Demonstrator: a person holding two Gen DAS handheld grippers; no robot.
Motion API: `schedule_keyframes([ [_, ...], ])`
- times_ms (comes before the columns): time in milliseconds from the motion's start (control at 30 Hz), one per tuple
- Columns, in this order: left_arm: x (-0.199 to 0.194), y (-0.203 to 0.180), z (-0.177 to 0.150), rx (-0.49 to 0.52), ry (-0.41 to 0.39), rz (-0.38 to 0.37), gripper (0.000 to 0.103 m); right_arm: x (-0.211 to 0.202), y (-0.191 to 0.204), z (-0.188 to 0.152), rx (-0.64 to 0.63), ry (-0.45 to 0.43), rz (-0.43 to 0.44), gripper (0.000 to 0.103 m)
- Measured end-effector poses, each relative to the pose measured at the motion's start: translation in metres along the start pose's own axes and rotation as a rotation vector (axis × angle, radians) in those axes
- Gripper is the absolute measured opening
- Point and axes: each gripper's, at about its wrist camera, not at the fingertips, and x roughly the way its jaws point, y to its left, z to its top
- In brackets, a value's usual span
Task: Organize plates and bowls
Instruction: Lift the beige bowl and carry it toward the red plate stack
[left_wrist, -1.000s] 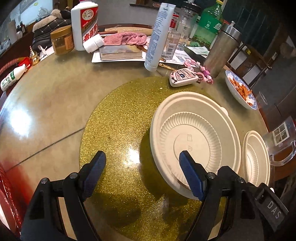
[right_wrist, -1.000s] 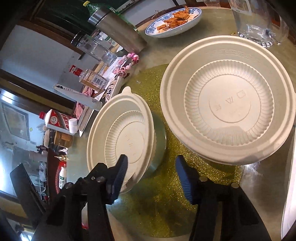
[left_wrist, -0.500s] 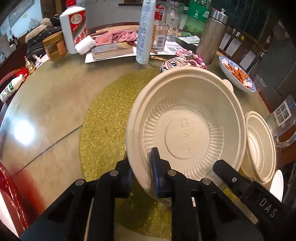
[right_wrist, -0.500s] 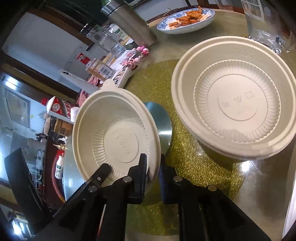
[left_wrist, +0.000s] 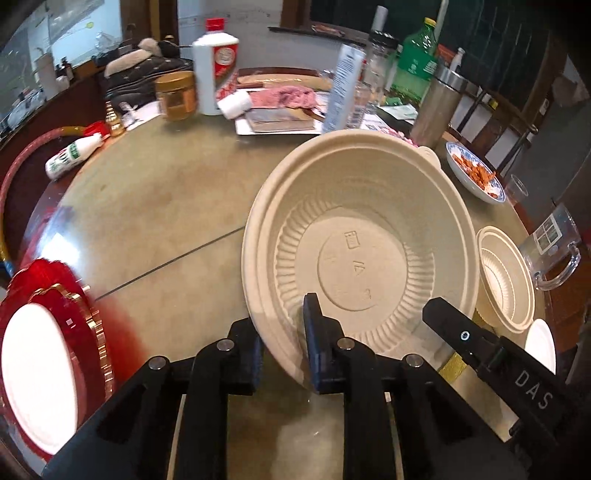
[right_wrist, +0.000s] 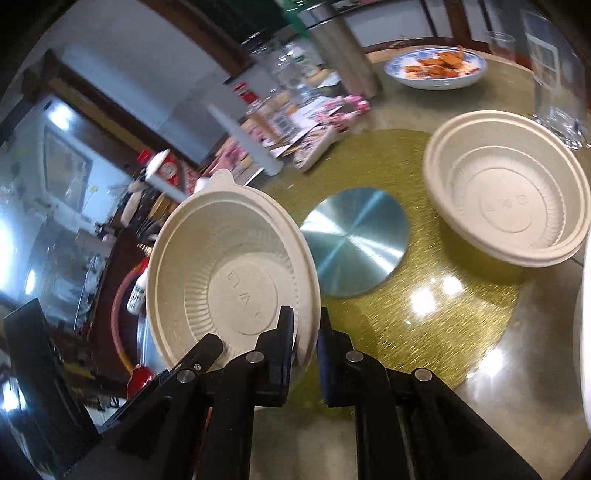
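Observation:
Both grippers pinch one beige pulp bowl by its near rim and hold it tilted above the table. In the left wrist view my left gripper (left_wrist: 282, 339) is shut on the bowl (left_wrist: 362, 243). In the right wrist view my right gripper (right_wrist: 306, 332) is shut on the same bowl (right_wrist: 236, 273). A second beige bowl (right_wrist: 509, 199) rests on the gold glitter mat (right_wrist: 443, 317); it also shows small in the left wrist view (left_wrist: 506, 280). A white plate on a red charger (left_wrist: 37, 369) lies at the left.
A silver disc (right_wrist: 354, 240) lies mid-mat. A blue-rimmed dish of food (left_wrist: 474, 177), a clear mug (left_wrist: 550, 247), a steel flask (left_wrist: 436, 107), bottles, a jar (left_wrist: 175, 96) and papers crowd the far side. A white bottle (left_wrist: 72, 155) lies at the left.
Both grippers closed on the bowl's rim, lifted it off the mat and carried it left, uncovering the silver disc. The red charger with the white plate came into the left view.

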Motion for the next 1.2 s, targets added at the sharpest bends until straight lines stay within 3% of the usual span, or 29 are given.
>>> schedule_keyframes([
  [167,-0.024,0.024,-0.010,-0.007,-0.034,0.002,0.019,-0.008,0.031,-0.018,-0.070,-0.001,0.020,0.011],
  [367,-0.044,0.043,-0.020,0.029,-0.064,0.021,0.018,-0.018,0.056,-0.047,-0.111,-0.027,-0.016,0.012],
  [833,-0.067,0.039,-0.070,0.136,-0.067,-0.114,0.018,-0.070,0.044,-0.110,-0.095,-0.097,-0.139,0.014],
  [1200,-0.070,0.055,-0.098,0.175,-0.070,-0.170,0.018,-0.076,0.041,-0.145,-0.071,-0.094,-0.185,0.014],
])
